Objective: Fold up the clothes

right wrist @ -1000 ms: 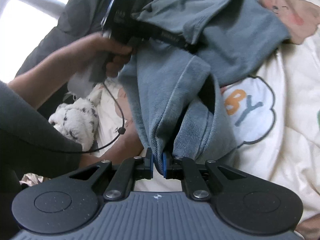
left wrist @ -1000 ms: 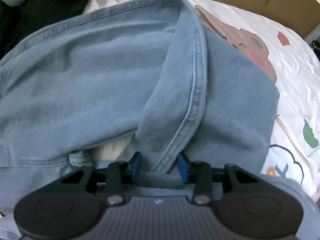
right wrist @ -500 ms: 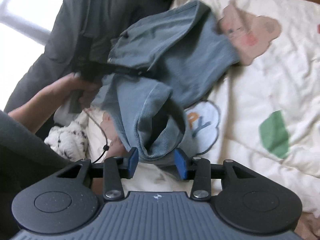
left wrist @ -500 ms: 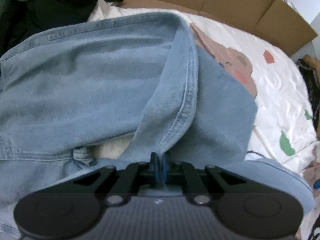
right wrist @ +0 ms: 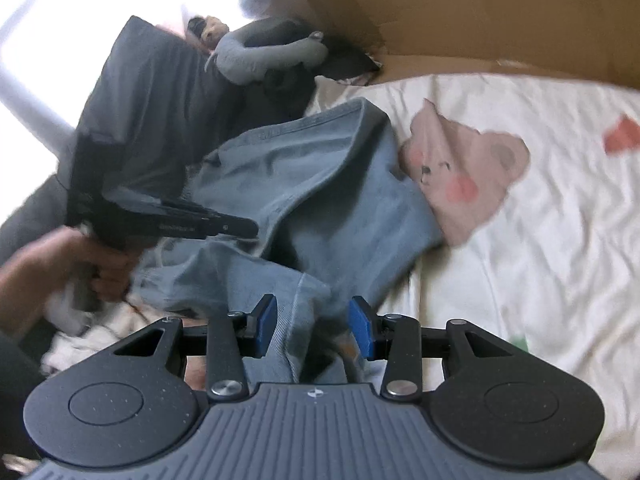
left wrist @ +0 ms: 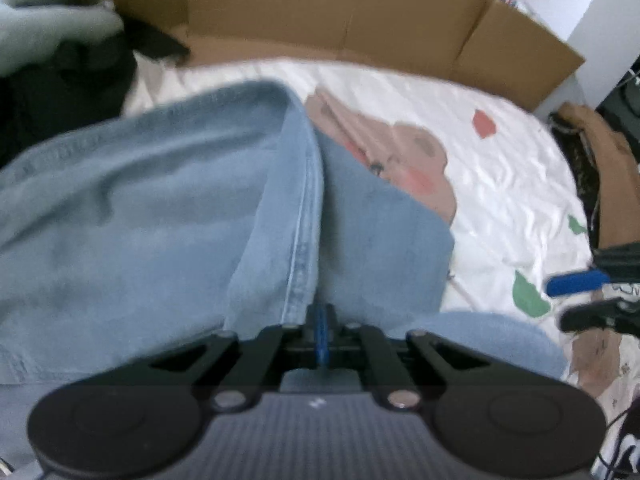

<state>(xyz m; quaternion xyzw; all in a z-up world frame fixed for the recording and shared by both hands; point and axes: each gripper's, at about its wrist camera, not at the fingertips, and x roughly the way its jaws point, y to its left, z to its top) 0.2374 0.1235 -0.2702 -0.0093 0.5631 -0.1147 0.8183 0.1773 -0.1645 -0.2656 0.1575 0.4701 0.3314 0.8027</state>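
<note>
Both claws meet the jeans (left wrist: 168, 216) — left claw (left wrist: 320, 320) pinching a seam, right claw (right wrist: 316, 324) released astride a fold.

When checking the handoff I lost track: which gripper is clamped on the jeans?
The left gripper: its jaws, just closed, pinch the jeans at a seam. The right gripper has just opened, jaws apart around loose denim.

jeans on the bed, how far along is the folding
Early stage. Done: the jeans lie on the printed bedsheet, doubled over once but bunched and uneven. In hand: the left gripper is shut on a stitched seam, its jaws having just closed there; the right gripper has just opened, denim lying loose between its fingers. Left: flatten it, make the next folds, and the dark clothes pile looks untouched.
</note>
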